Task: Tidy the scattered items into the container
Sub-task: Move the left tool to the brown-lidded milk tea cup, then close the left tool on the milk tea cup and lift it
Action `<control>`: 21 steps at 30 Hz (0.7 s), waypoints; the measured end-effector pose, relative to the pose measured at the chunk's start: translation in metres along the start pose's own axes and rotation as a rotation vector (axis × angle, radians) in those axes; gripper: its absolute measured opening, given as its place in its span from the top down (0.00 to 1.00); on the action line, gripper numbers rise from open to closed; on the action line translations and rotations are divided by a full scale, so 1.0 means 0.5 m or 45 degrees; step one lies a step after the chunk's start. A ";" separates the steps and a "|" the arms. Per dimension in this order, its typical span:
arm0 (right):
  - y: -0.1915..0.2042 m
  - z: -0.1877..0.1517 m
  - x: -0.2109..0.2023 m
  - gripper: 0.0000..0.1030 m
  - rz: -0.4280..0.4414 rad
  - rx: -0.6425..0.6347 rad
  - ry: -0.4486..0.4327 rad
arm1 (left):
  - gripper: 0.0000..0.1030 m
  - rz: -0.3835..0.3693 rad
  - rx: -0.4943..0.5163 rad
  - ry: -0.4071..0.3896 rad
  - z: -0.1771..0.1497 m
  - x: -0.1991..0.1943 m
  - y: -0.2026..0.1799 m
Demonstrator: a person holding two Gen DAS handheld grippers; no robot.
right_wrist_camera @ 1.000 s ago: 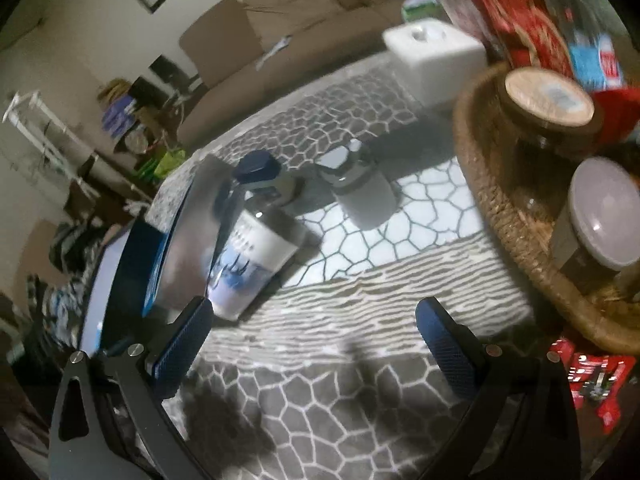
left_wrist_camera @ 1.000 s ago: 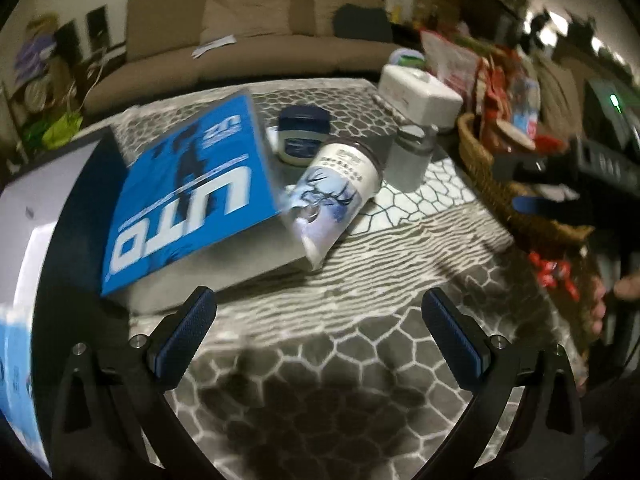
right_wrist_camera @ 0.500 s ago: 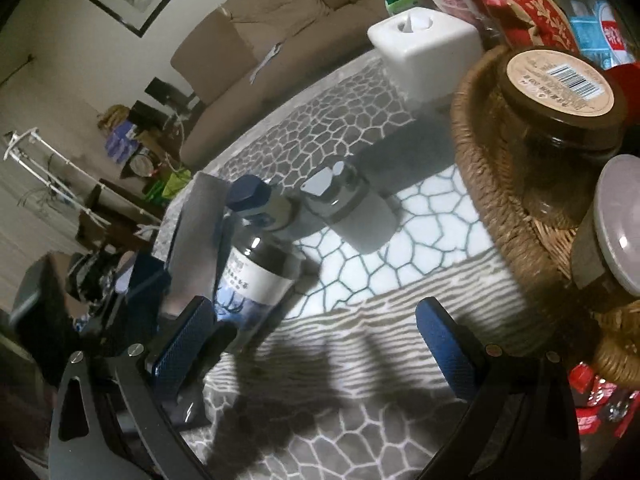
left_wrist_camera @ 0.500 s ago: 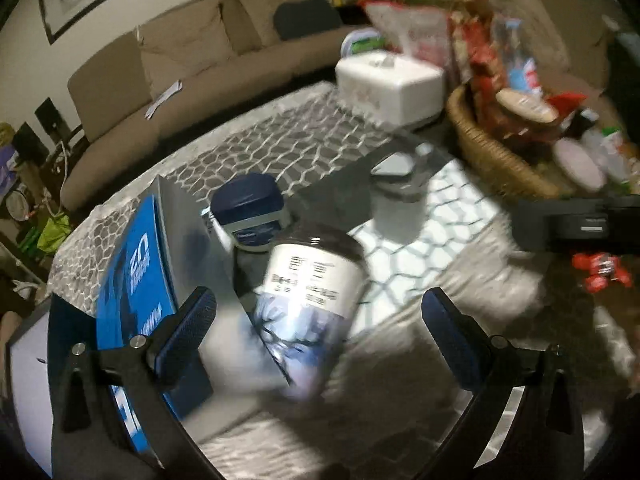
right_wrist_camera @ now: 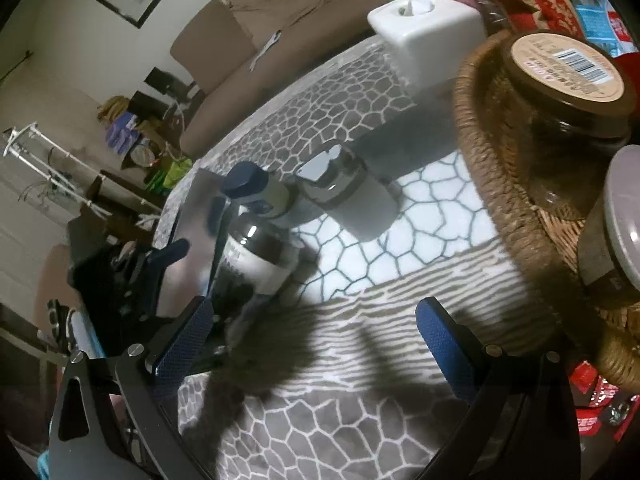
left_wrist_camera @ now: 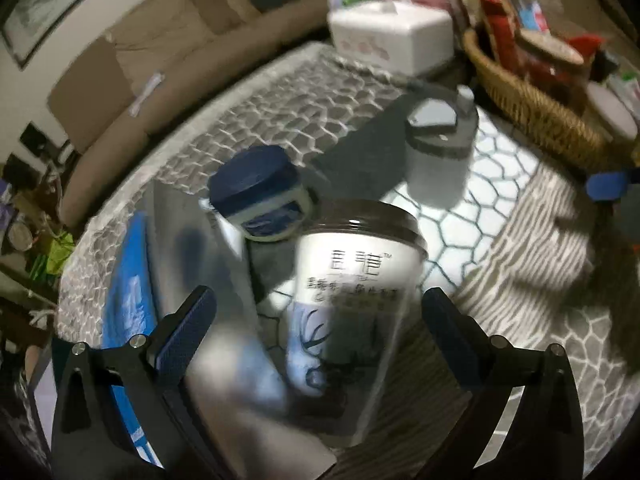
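My left gripper (left_wrist_camera: 318,328): jaws spread wide, either side of the cup, not touching it.
Cup (left_wrist_camera: 356,280): white with a deer print and dark lid, leaning against the blue box (left_wrist_camera: 128,304).
My right gripper (right_wrist_camera: 310,338): jaws spread, nothing between them, over the patterned surface (right_wrist_camera: 360,360).
Blue-lidded jar (left_wrist_camera: 260,196): just behind the cup.
Grey bottle (left_wrist_camera: 438,152): upright, farther back.
Wicker basket (right_wrist_camera: 492,184): to my right, holding jars.

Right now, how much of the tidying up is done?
Partly done: two jars already sit in the wicker basket. The open left gripper is around the deer bottle, not gripping yet. The blue-lidded jar and grey jar wait on the table. The right gripper is open, holding nothing.
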State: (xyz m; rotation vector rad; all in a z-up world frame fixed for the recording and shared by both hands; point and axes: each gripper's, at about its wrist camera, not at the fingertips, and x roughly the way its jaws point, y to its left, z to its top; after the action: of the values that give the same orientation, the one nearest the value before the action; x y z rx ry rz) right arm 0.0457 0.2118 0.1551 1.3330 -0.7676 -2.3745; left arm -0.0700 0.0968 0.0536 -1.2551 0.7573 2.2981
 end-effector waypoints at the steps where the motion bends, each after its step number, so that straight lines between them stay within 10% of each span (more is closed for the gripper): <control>1: 0.000 0.000 0.001 0.00 0.003 0.002 0.001 | 0.00 0.004 0.019 0.034 0.007 0.009 -0.005; 4: -0.002 0.001 -0.001 0.00 0.001 0.009 0.002 | 0.00 -0.104 0.076 0.175 0.024 0.040 -0.029; 10: -0.018 0.006 -0.013 0.00 0.002 0.035 -0.020 | 0.10 -0.007 0.121 0.210 0.034 0.070 -0.067; 12: -0.022 0.006 -0.017 0.00 0.005 0.042 -0.021 | 0.28 0.015 0.037 0.247 0.033 0.088 -0.056; 21: -0.035 0.003 -0.001 0.00 0.122 0.085 0.037 | 0.30 -0.265 -0.318 0.067 0.024 0.008 -0.010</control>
State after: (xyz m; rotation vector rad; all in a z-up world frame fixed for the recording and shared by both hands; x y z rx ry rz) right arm 0.0446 0.2263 0.1457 1.3230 -0.8887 -2.2693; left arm -0.0764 0.1086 0.0543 -1.4329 0.3429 2.2452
